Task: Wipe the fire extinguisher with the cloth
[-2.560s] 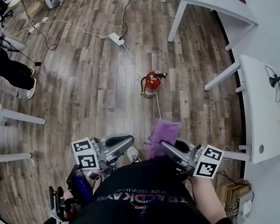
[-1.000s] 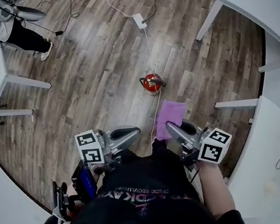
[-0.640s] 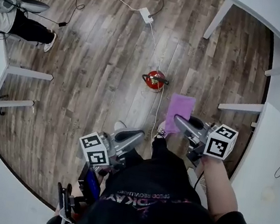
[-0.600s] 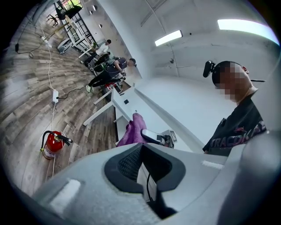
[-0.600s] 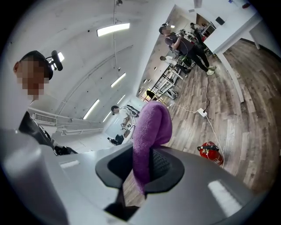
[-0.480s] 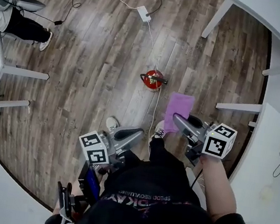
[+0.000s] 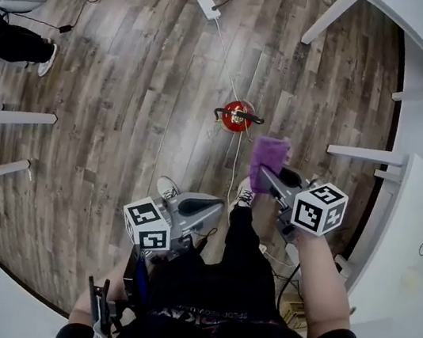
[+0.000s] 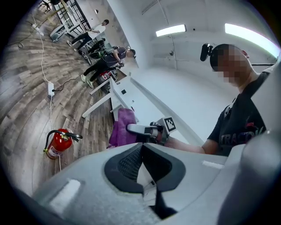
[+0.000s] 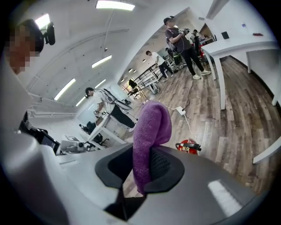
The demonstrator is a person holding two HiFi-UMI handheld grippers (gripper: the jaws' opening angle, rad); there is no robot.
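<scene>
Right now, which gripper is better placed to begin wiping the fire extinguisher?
Right. The right gripper is shut on the purple cloth and sits closer to the red fire extinguisher. The left gripper is shut, empty, and farther back.

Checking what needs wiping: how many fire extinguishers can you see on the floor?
1. The fire extinguisher stands on the wood floor, just ahead of the cloth held in the right gripper. Others may sit out of view.
</scene>
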